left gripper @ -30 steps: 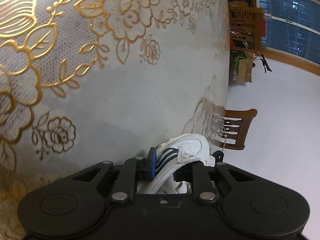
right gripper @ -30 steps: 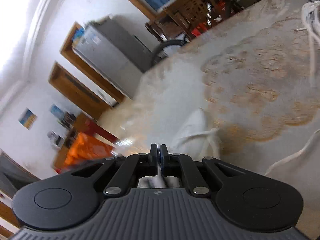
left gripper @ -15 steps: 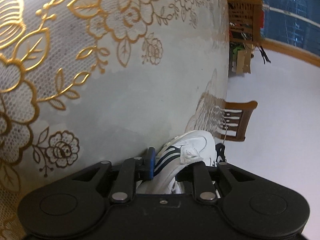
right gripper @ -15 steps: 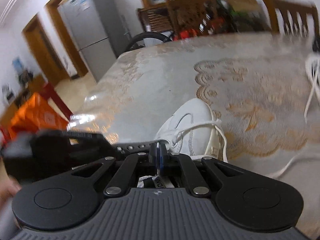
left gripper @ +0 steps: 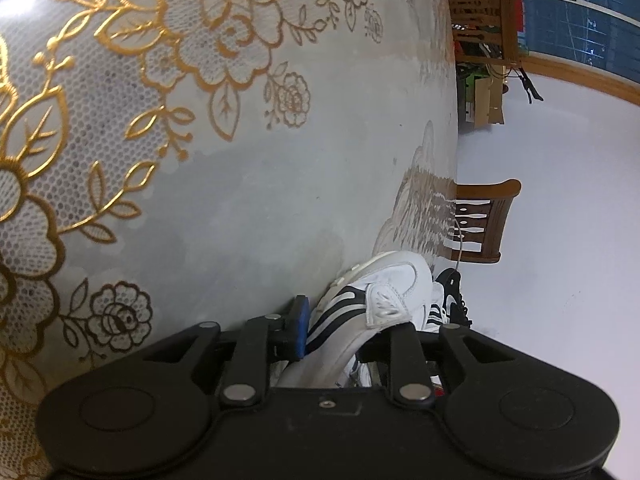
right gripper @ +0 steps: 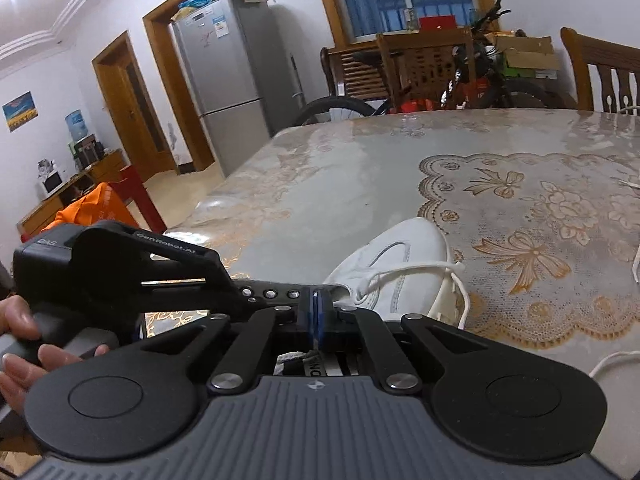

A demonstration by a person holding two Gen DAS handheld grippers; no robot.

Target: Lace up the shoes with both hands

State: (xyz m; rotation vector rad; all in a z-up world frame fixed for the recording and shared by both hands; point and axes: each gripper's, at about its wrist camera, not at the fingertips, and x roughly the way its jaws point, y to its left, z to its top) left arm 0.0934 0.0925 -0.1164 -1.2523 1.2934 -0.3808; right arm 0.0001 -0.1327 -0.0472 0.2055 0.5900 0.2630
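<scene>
Two grippers crowd one white shoe (left gripper: 380, 300) now, low in the middle of both views. A second ago the right wrist camera was tipped hard over, the tabletop (right gripper: 360, 184) slanting across the picture; now it sits level and the shoe's toe lies straight ahead. The right gripper (right gripper: 315, 312) is shut tight, blue pads pressed flat together, and a white lace (right gripper: 404, 270) runs from the eyelets toward them; whether the lace is actually pinched there I cannot tell. The left gripper (left gripper: 348, 326) straddles the shoe's side, and its jaws have just been opening a little around the upper, so I rate the pads eased off and call it open. The left hand (right gripper: 24, 340) shows at the left edge of the right view.

My reading: both tools are squared up, one steadying, one ready to draw lace, and the lacing is barely started.

As for looks, the shoe is a white trainer with dark side stripes, lying on a lace-patterned cloth, loose lace trailing off lower right.
</scene>
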